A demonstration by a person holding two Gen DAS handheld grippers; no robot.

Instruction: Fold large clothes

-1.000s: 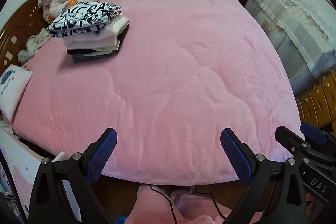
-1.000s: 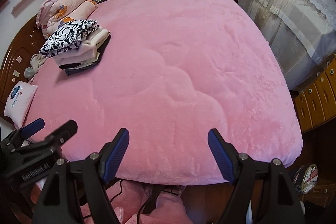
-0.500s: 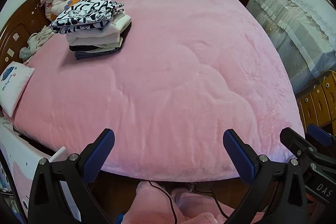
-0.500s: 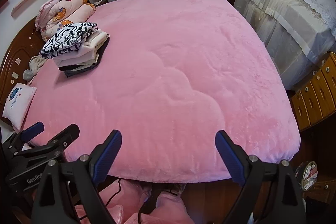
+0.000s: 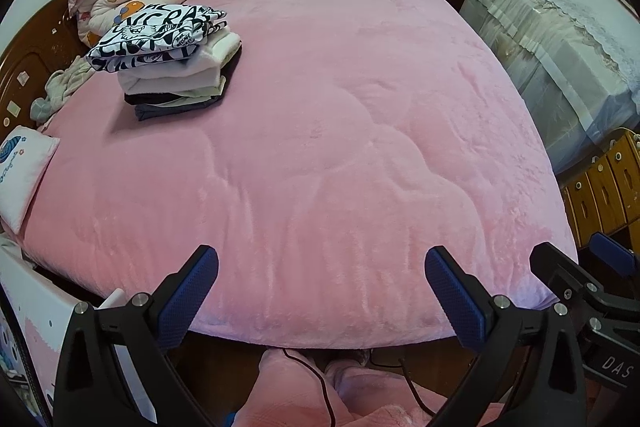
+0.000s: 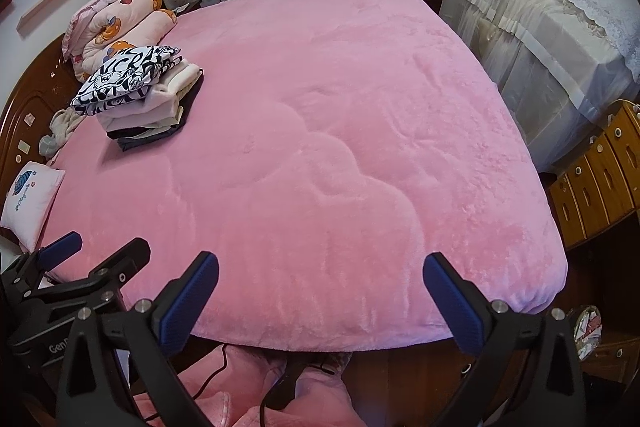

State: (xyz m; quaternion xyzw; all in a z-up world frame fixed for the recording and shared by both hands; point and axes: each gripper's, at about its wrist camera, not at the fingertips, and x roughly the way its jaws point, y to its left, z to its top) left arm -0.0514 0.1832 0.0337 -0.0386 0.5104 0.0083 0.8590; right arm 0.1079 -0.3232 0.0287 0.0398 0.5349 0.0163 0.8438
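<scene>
1. Fingers of the left gripper [image 5: 320,289] stand wide apart with nothing between them, above the near edge of the bed [image 5: 360,147].
2. Right gripper [image 6: 320,291] fingers have just been opening and are likewise spread wide and bare.
3. Stack of folded clothes [image 5: 168,63] lies far off to the left of both, near the headboard; the left hand is nearer.
4. No unfolded garment shows on the pink blanket [image 6: 340,147]; a covered cabinet [image 6: 552,7] stands at right.
</scene>
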